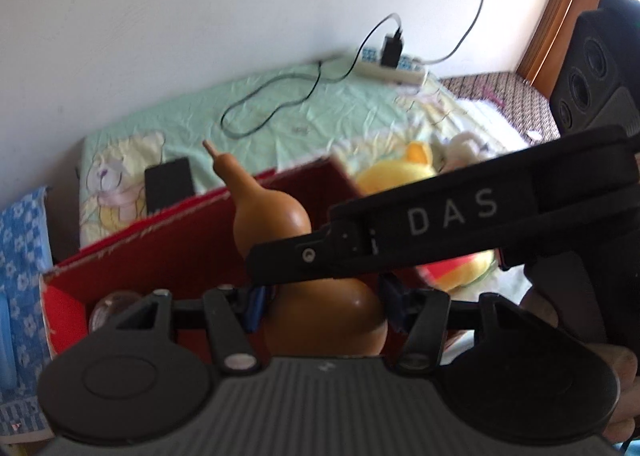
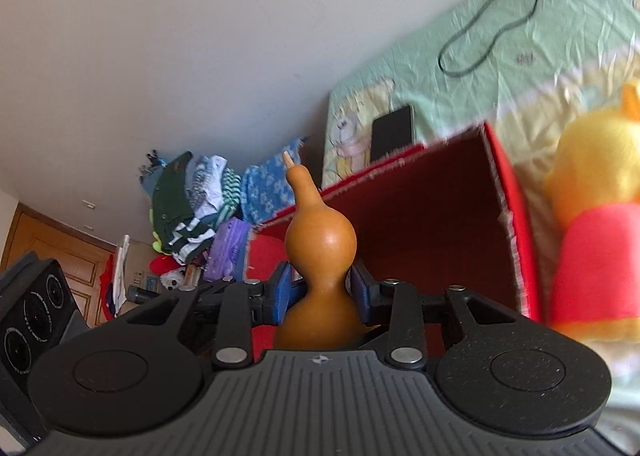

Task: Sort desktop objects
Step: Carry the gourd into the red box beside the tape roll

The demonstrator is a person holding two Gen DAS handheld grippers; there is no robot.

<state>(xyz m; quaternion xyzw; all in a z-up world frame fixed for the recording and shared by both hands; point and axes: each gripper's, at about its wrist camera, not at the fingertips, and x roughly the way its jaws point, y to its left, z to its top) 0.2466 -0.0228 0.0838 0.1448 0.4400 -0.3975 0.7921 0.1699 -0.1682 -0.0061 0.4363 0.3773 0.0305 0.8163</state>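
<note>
A tan gourd (image 2: 320,252) stands upright with its stem up, over a red open box (image 2: 432,224). My right gripper (image 2: 319,292) is shut on the gourd's narrow waist with its blue pads (image 2: 282,288). In the left wrist view the same gourd (image 1: 276,216) sits between the blue pads (image 1: 256,306) of my left gripper (image 1: 322,308), which stand a little off its lower bulb. The right gripper's black body marked DAS (image 1: 452,212) crosses in front of the gourd there. A clear round object (image 1: 112,306) lies inside the red box (image 1: 160,248).
A yellow plush toy in a red shirt (image 2: 596,224) lies right of the box on a green printed sheet (image 2: 500,68). A black phone (image 2: 390,132), a black cable (image 1: 272,104) and a power strip (image 1: 394,64) lie behind. Folded clothes (image 2: 192,208) are stacked left.
</note>
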